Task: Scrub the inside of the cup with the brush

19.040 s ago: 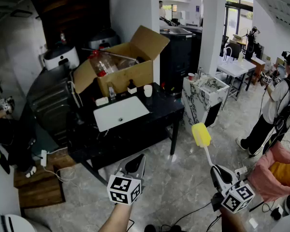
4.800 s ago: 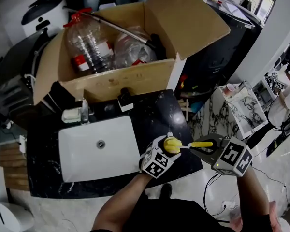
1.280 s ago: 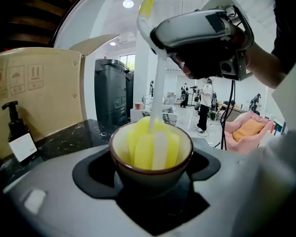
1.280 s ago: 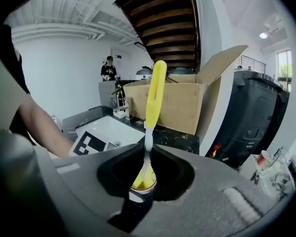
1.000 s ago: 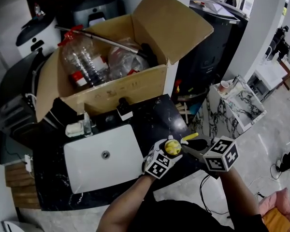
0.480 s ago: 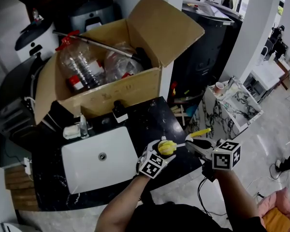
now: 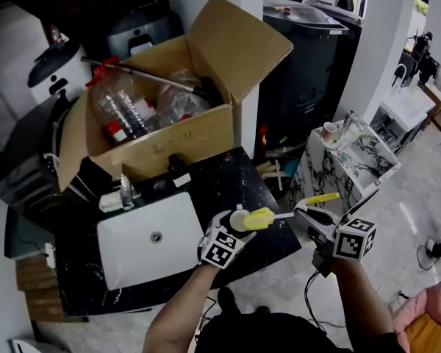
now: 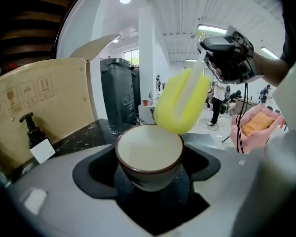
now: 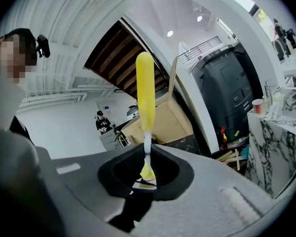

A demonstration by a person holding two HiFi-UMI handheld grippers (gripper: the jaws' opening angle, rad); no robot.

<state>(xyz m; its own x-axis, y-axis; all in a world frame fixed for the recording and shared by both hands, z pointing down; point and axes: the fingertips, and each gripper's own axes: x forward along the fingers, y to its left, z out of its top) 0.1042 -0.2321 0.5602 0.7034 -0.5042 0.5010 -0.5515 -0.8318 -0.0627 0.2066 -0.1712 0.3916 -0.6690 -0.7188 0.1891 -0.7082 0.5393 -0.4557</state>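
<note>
A white cup with a dark rim (image 7: 237, 219) sits upright between the jaws of my left gripper (image 7: 231, 228), over the front edge of the black counter (image 7: 228, 182). In the left gripper view the cup (image 8: 149, 158) is empty, and the yellow sponge brush head (image 8: 181, 102) hangs just above its far right rim, outside it. My right gripper (image 7: 304, 213) is shut on the brush's thin white handle. From its own view the brush (image 9: 145, 90) stands straight out of the right gripper (image 9: 147, 174). The brush head (image 7: 259, 218) lies beside the cup.
A white sink basin (image 7: 151, 237) with a faucet (image 7: 125, 190) is set in the counter left of the cup. Behind it stand a soap pump bottle (image 7: 178, 169) and an open cardboard box (image 7: 158, 131) with plastic bottles. At the right are a marble-topped stand (image 7: 353, 157) and a dark cabinet (image 7: 309, 57).
The brush head has come up out of the cup and now sits above its rim on the right. Both grippers have drifted slightly; the right one has pulled back to the right.
</note>
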